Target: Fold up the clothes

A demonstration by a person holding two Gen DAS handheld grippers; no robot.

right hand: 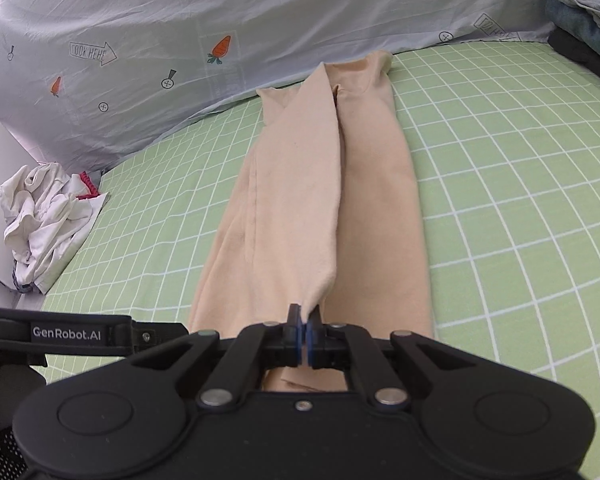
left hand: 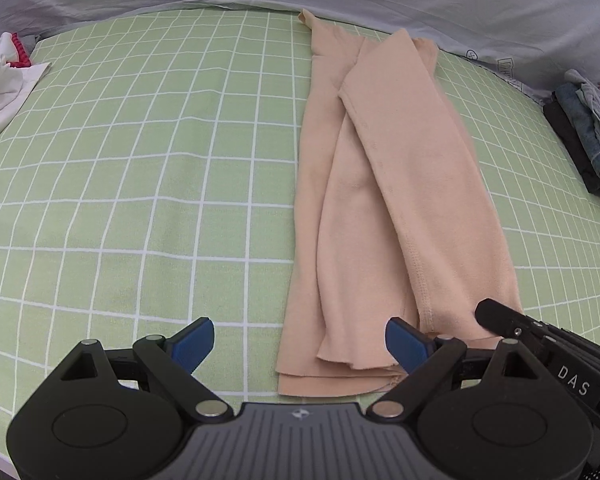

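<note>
Partway through, by the look of it: peach garment [left hand: 384, 184] already narrowed into a long strip on the green checked bed [left hand: 140, 160]. Right tool [right hand: 305, 330] pinching its near hem; left tool [left hand: 300, 344] spread wide, empty. Crosswise folds probably left.

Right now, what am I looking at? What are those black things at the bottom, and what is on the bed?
No robot here: a person holds a pair of tongs in each hand, each carrying a forward-looking camera, one picture per camera. The left tongs stand open, holding nothing. The right tongs are shut on the near edge of a beige garment, folded lengthwise on the green checked sheet. A crumpled white cloth lies at the left, a pile of folded clothes at the right.
</note>
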